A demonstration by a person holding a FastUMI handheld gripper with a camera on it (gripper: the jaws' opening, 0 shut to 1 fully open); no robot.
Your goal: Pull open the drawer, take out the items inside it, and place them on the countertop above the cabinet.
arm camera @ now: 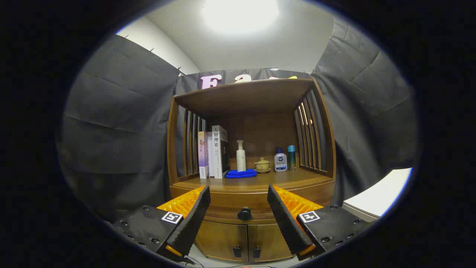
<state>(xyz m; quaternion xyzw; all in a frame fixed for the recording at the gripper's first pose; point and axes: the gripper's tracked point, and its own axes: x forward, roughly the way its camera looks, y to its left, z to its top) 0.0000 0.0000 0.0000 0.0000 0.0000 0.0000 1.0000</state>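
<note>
Tongs (238,203) wide apart, level

ceiling light (240,15) blown out | cabinet (253,123) interior dim | fisheye edges bowed

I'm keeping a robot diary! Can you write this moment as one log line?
gripper: open, aimed at drawer knob | drawer: closed | countertop: holds books, bottles, cloth

At the bottom of the frame, the gripper (238,219) has two black ribbed fingers (191,219) with orange ridged backs, black screwed mounts and square black-and-white markers.
</note>
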